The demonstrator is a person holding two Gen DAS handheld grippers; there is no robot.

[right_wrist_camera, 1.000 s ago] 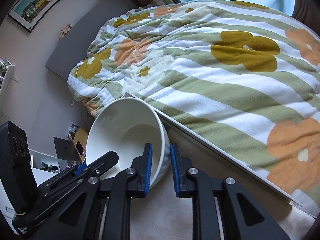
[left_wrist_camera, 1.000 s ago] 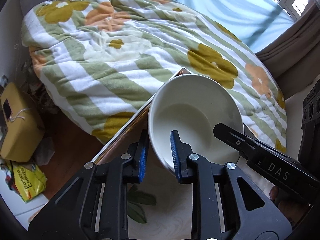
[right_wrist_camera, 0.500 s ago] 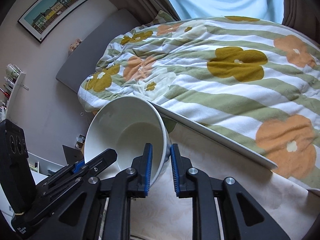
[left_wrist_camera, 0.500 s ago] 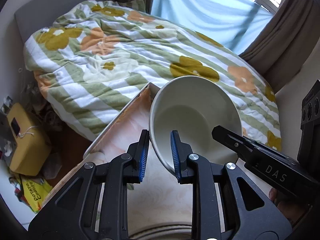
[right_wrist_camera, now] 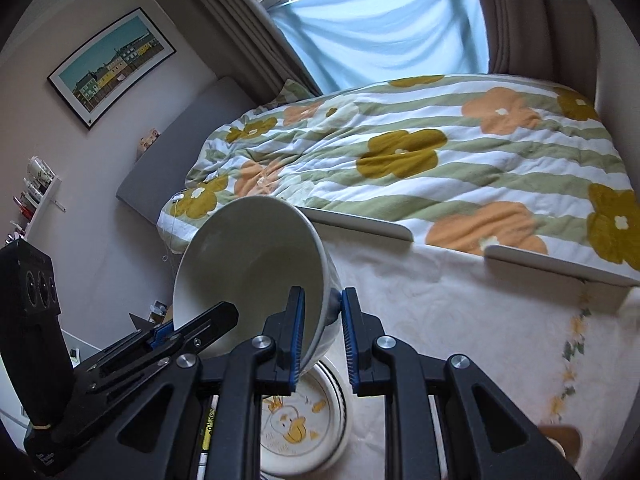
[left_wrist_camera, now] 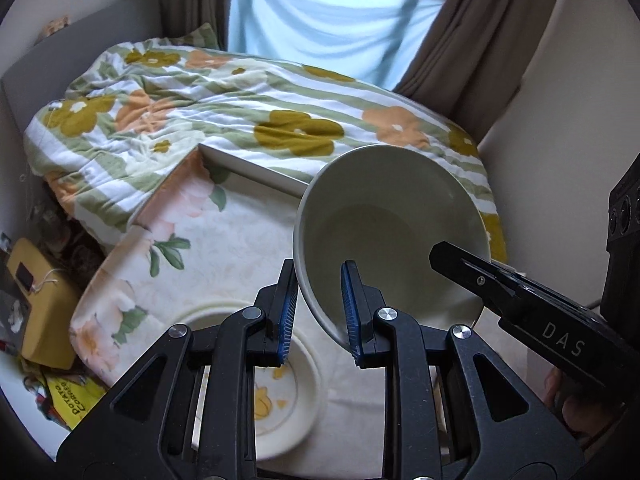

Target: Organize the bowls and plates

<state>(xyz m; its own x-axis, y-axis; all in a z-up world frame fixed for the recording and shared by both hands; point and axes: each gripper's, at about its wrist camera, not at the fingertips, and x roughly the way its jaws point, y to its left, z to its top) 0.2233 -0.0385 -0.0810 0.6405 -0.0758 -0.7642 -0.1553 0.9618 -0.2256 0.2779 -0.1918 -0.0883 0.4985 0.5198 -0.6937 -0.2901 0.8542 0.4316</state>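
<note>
Both the left tongs (left_wrist_camera: 318,312) and right tongs (right_wrist_camera: 322,336) clamp the white bowl (left_wrist_camera: 392,232), tilted mid-air above the duck plate (right_wrist_camera: 300,424) at frame bottom, unstacked yet.

Both cameras ride just behind their own fingers and look forward and downward over the table (left_wrist_camera: 248,240) toward the bed (left_wrist_camera: 224,120) and the window curtain (left_wrist_camera: 320,20). The left wrist view sits close above the left gripper (left_wrist_camera: 318,314), angled rightward so that the right gripper (left_wrist_camera: 460,260) juts in from the right edge. The right wrist view sits equally close behind the right gripper (right_wrist_camera: 322,330), with the left gripper (right_wrist_camera: 192,326) entering from the lower left. Both views share the white bowl (left_wrist_camera: 392,232) (right_wrist_camera: 256,264), the duck plate (left_wrist_camera: 280,392) (right_wrist_camera: 300,420) below, the tablecloth, bedspread and curtain; the fisheye rims are dark, so the room's edges are probably cropped.
</note>
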